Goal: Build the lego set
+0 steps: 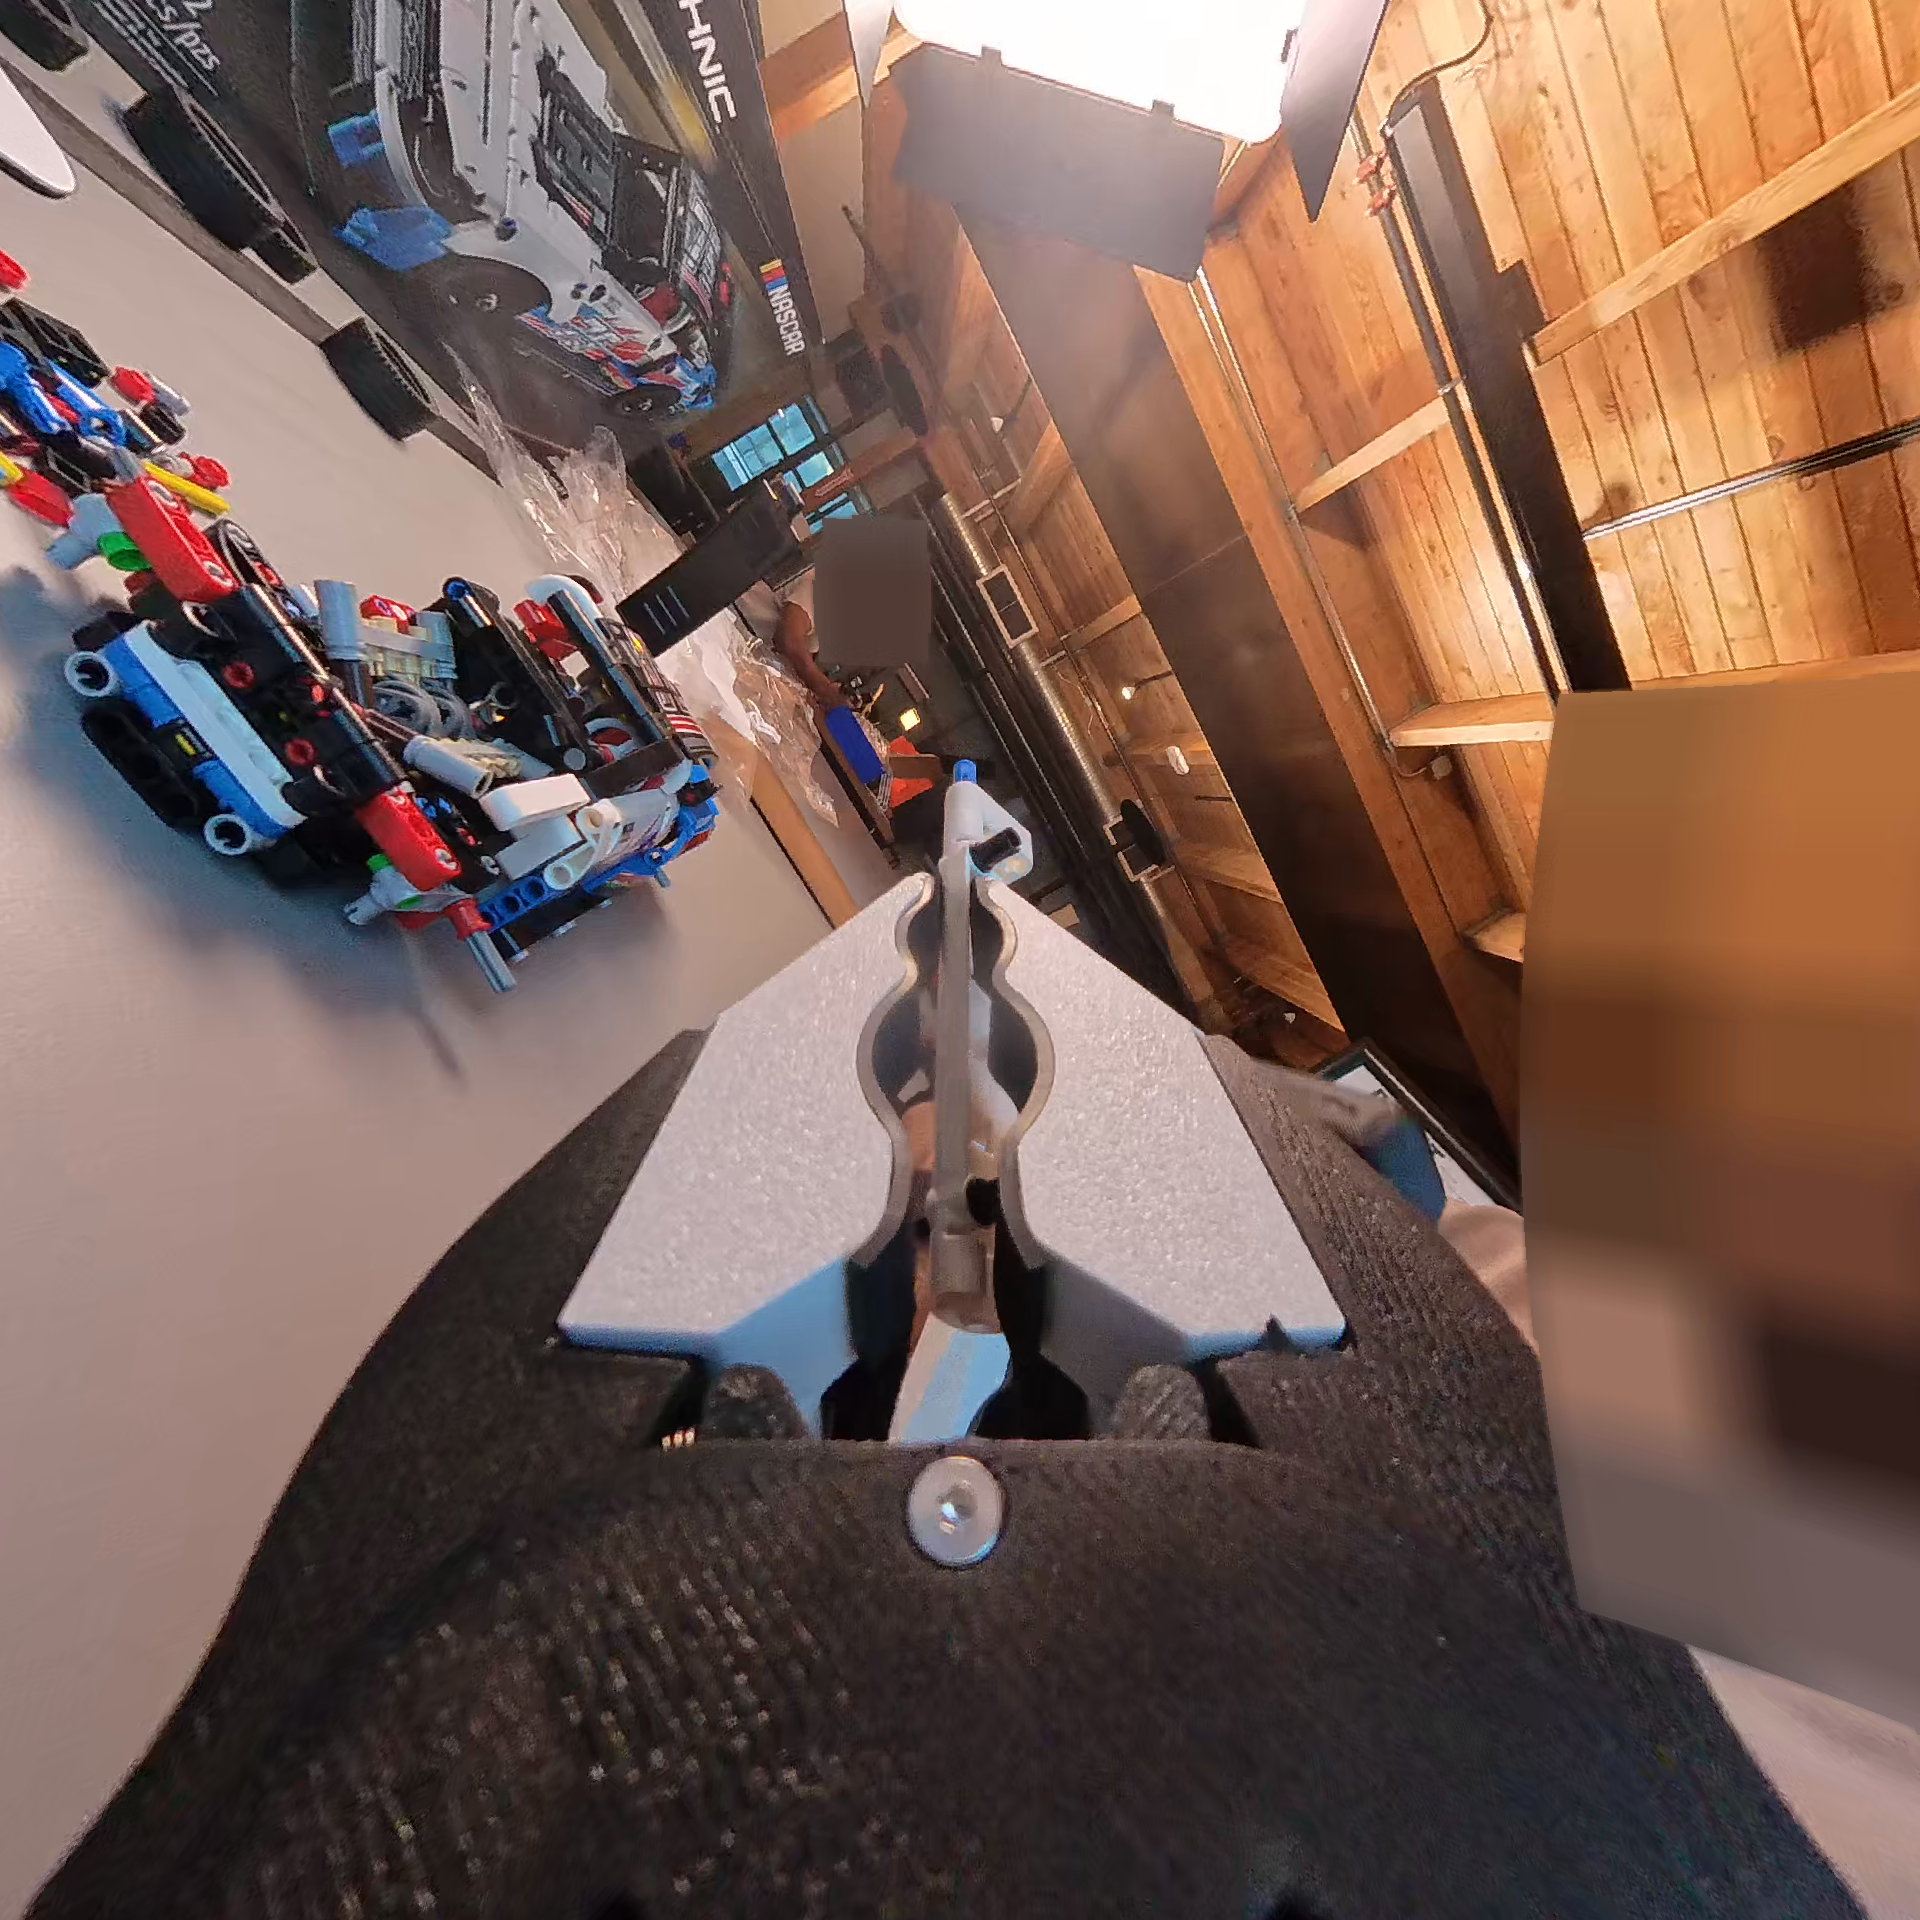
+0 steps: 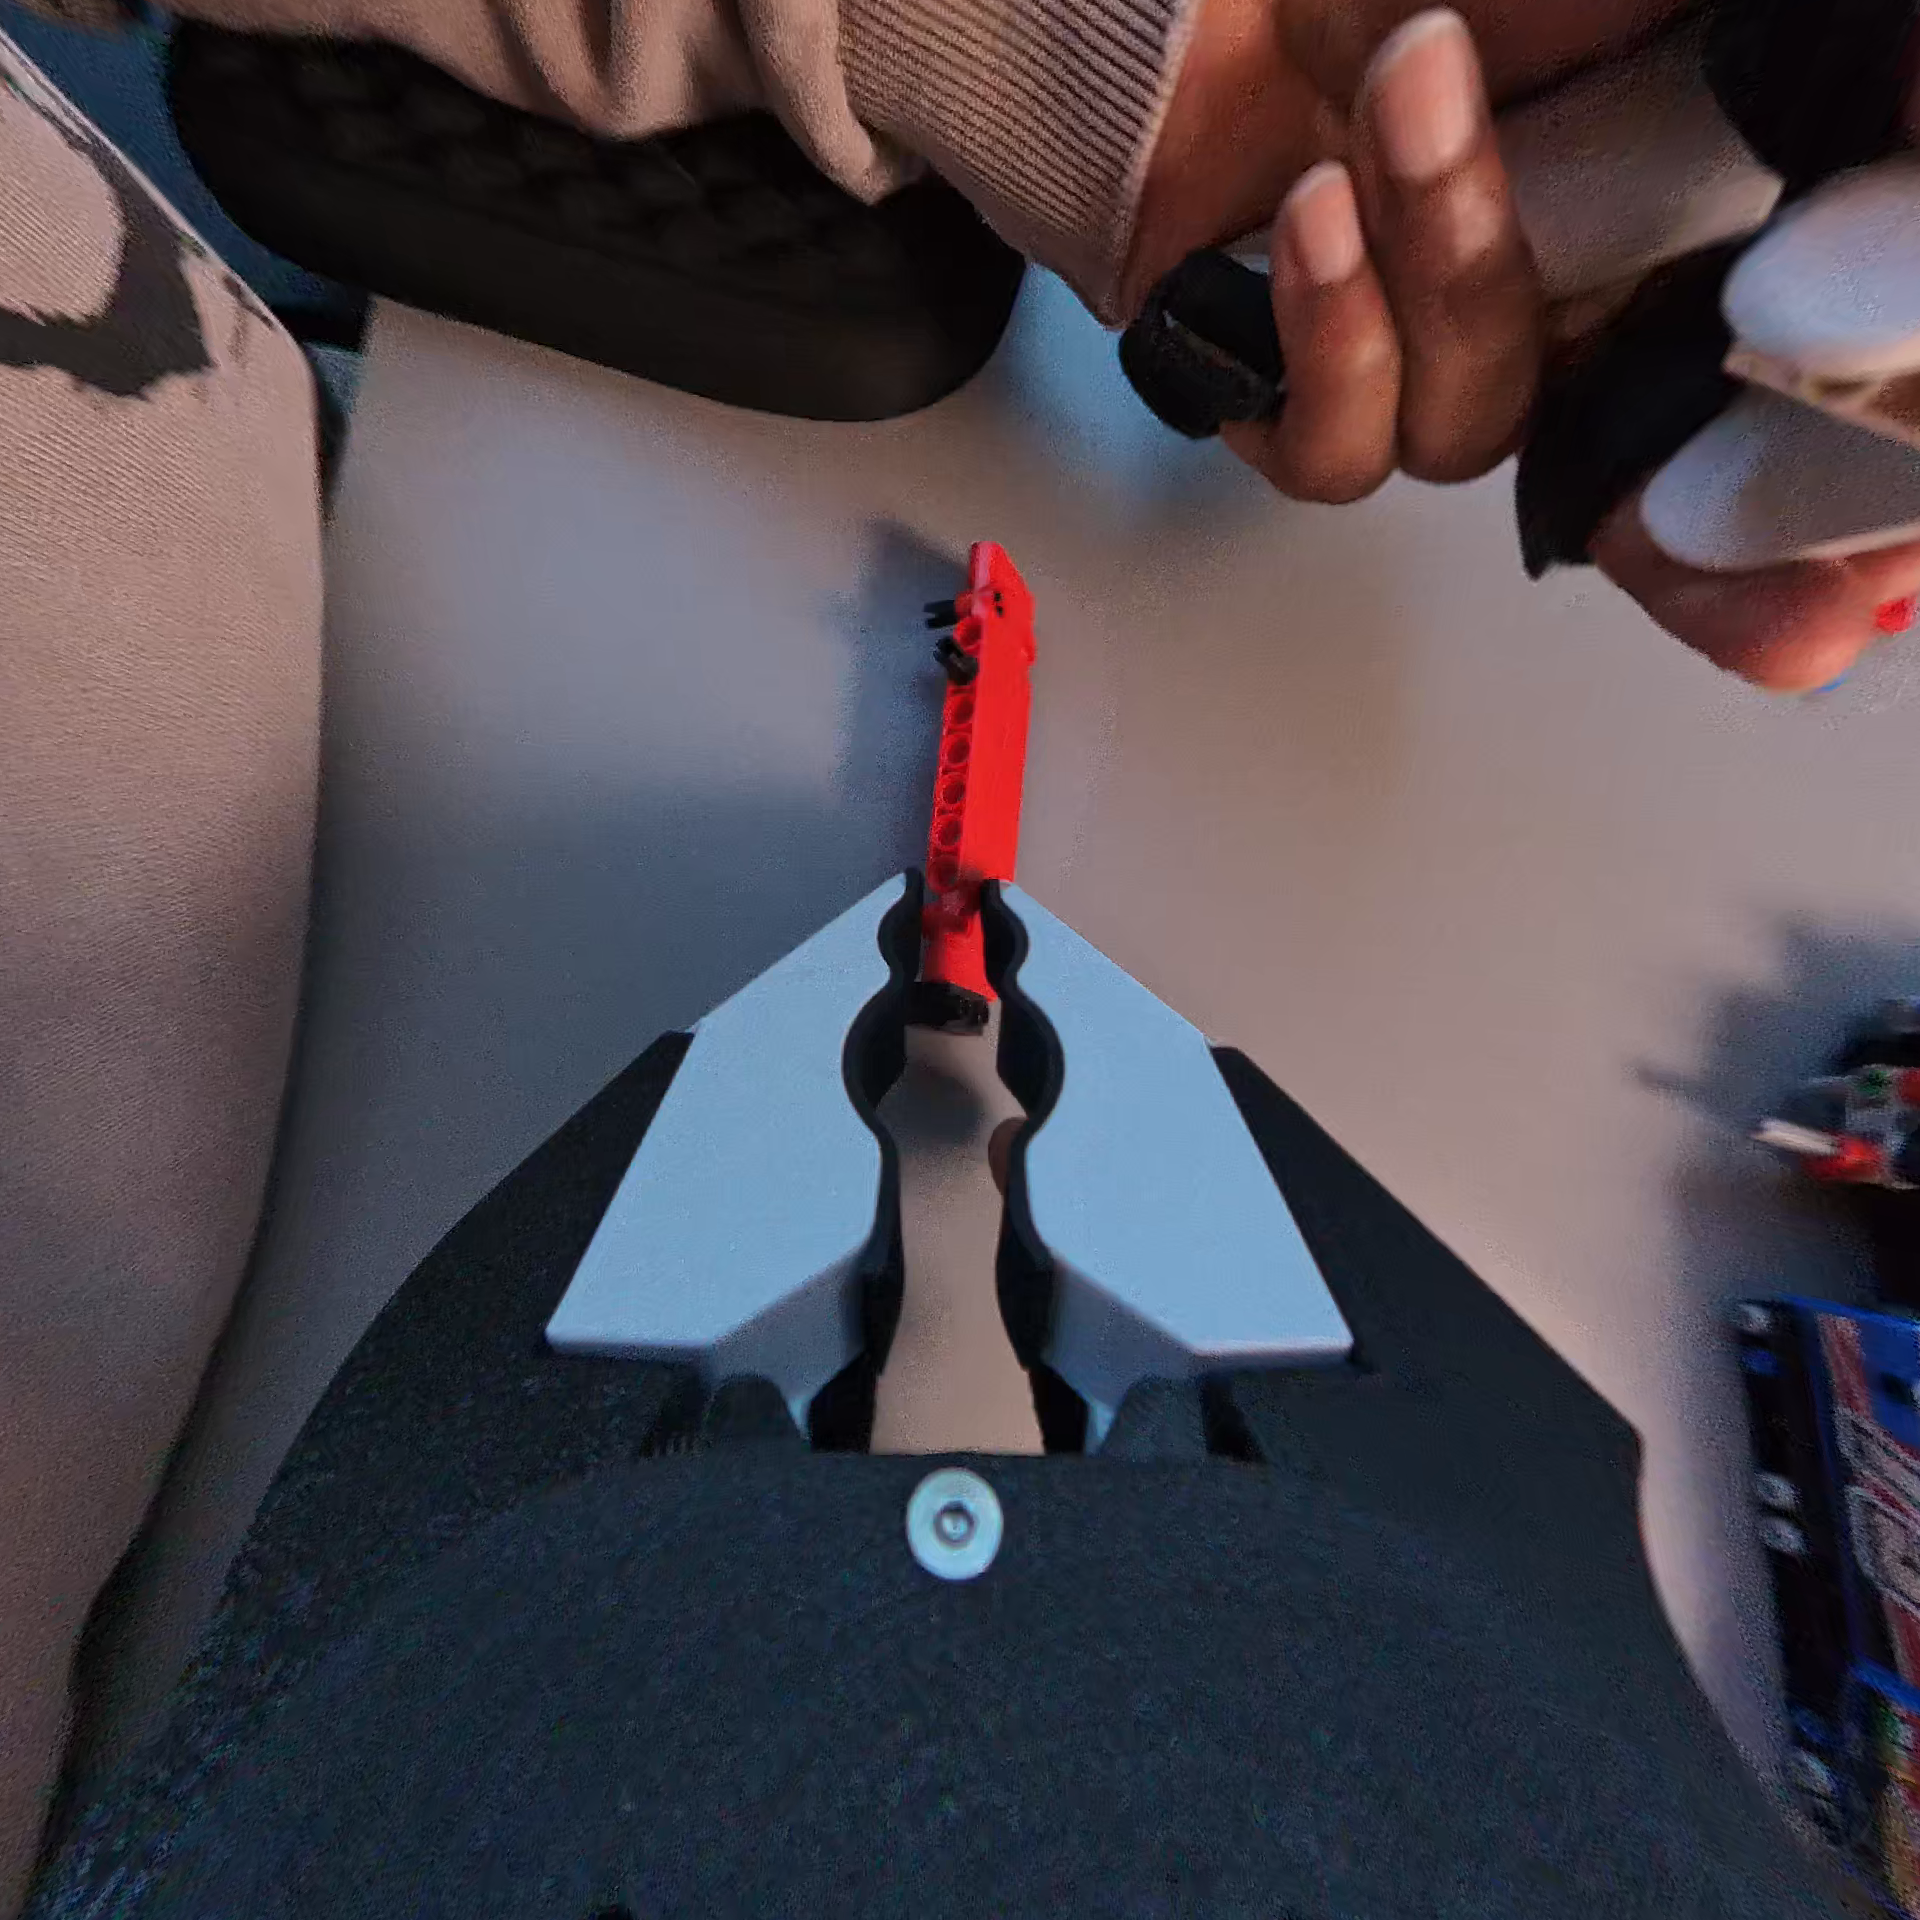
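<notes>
At frame centre, the right gripper (image 2: pixel 954 914) is clenching the base of a red beam (image 2: pixel 982 748), its black pins (image 2: pixel 951 634) sticking clear, probably ready for mating. The left gripper (image 1: pixel 961 914) is pinching a grey-and-white piece (image 1: pixel 961 1039) lengthwise, lifted above the table (image 1: pixel 208 1143). Farther off, upper left, the half-built car (image 1: pixel 384 748) is sitting, loose parts (image 1: pixel 94 436) and the set's box (image 1: pixel 499 187) lying beyond.

A grey tabletop (image 1: pixel 260 1091) fills the left of the left wrist view. Crumpled clear plastic bags (image 1: pixel 582 478) lie on it farther off. Overhead hangs a bright studio light panel (image 1: pixel 1101 52) with black flaps. Wooden plank walls (image 1: pixel 1662 312) and wooden shelves (image 1: pixel 1475 717) stand at right.
</notes>
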Demonstrator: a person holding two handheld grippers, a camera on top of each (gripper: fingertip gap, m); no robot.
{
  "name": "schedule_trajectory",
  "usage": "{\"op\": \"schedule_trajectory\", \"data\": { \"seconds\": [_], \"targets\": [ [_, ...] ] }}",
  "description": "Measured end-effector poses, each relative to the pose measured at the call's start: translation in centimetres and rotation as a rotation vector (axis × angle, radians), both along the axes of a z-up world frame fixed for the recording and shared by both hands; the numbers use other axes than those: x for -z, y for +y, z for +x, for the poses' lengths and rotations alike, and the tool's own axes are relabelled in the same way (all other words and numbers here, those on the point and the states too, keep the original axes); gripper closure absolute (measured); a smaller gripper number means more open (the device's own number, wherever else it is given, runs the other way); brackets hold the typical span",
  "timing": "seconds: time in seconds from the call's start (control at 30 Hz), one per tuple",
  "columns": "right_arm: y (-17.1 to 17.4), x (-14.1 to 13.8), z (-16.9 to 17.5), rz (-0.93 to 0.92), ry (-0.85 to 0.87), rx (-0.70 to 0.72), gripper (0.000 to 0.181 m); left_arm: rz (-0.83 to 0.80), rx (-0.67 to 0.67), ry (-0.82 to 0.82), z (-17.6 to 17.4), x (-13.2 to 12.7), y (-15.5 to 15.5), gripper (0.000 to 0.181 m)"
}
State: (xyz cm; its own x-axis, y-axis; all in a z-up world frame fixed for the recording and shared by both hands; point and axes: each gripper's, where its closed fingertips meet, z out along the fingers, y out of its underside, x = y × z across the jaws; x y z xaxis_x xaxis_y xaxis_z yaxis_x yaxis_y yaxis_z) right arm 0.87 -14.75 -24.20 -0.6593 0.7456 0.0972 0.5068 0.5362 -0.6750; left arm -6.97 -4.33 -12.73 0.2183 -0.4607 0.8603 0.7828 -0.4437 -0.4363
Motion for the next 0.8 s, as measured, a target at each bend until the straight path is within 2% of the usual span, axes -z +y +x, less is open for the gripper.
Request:
{"op": "schedule_trajectory", "data": {
  "seconds": [0.1,0.17,0.23,0.3,0.37,0.47,0.57,0.7,0.8],
  "targets": [
    [1.8,-0.8,2.0,-0.27,-0.233,-0.011,0.176,-0.007,0.04,0.06,0.8,0.6,-0.1,0.179],
    [3.7,-1.0,2.4,-0.409,-0.336,0.032,0.177,-0.014,0.071,0.115,1.6,1.2,-0.1,0.179],
    [4.0,-1.5,3.5,-0.581,-0.466,0.032,0.177,-0.032,0.115,0.158,2.7,1.9,-0.2,0.178],
    [4.8,-1.2,3.8,-0.647,-0.536,0.083,0.176,-0.052,0.164,0.194,3.7,2.6,-0.4,0.176],
    [5.5,-0.7,4.0,-0.665,-0.557,0.137,0.167,-0.08,0.199,0.252,4.6,3.7,-0.5,0.174],
    [7.7,0.2,3.4,-0.565,-0.47,0.253,0.167,-0.114,0.223,0.315,5.3,4.8,-0.5,0.178],
    [9.1,-0.7,3.1,-0.472,-0.306,0.278,0.161,-0.156,0.242,0.408,5.6,6.3,-0.5,0.178],
    [9.5,-2.4,3.6,-0.333,-0.1,0.231,0.147,-0.191,0.261,0.447,6.3,7.2,-0.5,0.178],
    [9.7,-2.3,3.5,-0.163,0.024,0.193,0.137,-0.194,0.312,0.486,7.4,7.7,-0.9,0.178]
  ]
}}
